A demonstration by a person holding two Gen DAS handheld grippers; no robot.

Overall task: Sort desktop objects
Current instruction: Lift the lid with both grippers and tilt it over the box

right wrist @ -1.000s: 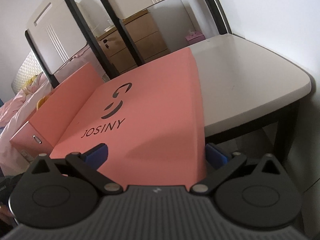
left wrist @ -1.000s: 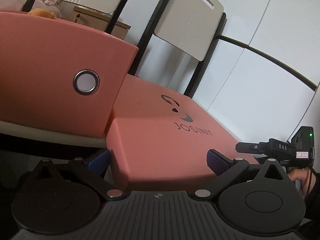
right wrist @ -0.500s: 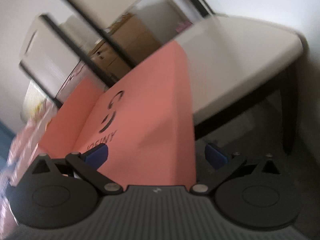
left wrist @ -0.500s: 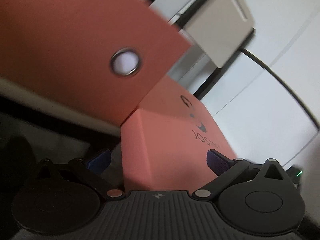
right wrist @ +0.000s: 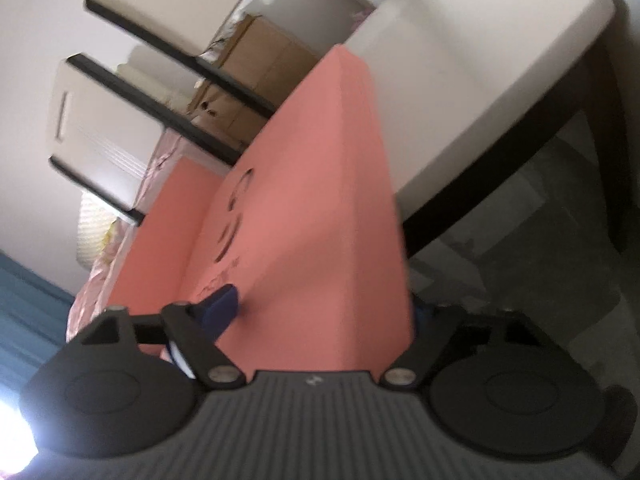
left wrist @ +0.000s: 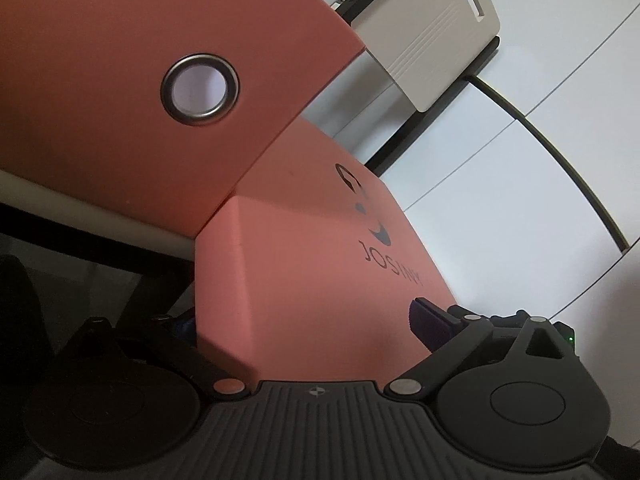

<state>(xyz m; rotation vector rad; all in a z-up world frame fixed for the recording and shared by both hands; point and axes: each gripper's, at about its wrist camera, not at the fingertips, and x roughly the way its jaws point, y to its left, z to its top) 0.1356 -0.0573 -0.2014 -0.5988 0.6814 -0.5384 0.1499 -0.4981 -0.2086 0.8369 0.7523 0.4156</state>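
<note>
Gripping matte pink lid (left wrist: 304,280), both hand-held grippers.

Black ribbed hand-held gripper (left wrist: 304,322) (blue fingertip pads (left wrist: 430,322), silver screws).

Matt salmon cardboard on the lid (left wrist: 320,264), smooth, with dark print. Shiny metal eyelet (left wrist: 200,89) in matt salmon box (left wrist: 100,40) beside the lid. Ribbed black plastic on left claw (left wrist: 304,324).

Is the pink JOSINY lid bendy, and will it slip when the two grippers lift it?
Probably stiff: the JOSINY lid keeps flat faces and sharp edges with a gripper at each end. It may be light, being a hollow-looking lid. Its matte card surface looks fairly grippy, though the left gripper and right gripper each only pinch one end, so it might twist.
</note>
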